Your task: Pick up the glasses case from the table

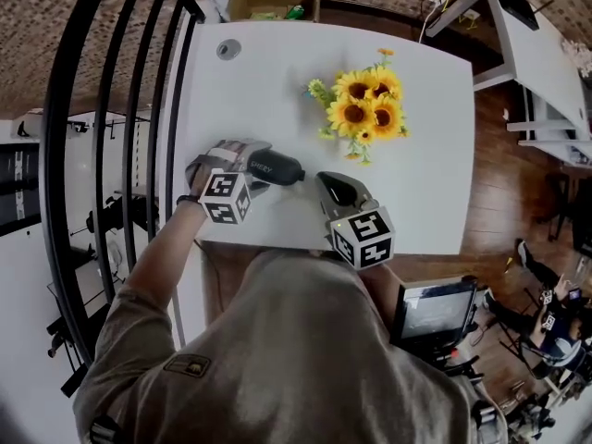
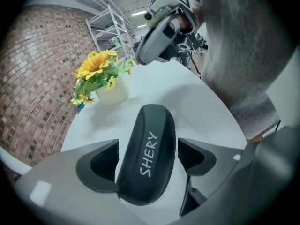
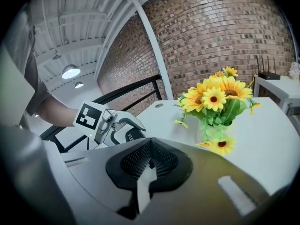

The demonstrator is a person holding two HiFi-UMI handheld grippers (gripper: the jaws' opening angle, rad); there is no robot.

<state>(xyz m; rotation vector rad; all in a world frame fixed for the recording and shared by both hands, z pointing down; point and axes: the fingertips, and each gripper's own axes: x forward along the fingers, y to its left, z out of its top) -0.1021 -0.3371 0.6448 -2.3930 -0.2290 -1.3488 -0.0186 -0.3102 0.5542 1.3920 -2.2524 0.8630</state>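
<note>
The left gripper (image 2: 148,161) has its fingers apart around the glasses case (image 2: 150,142); the right gripper (image 3: 150,161) fingers meet, empty.

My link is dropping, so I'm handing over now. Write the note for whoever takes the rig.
Left gripper: open, fingers either side of the glasses case, a sliver of table showing beside one; not clamped.
Right gripper: shut, empty, over the table's near edge.
Case: apparently resting on the table, near side, apart from the sunflowers.
Done: left gripper placed round the case.
Left: close on it, lift.
</note>
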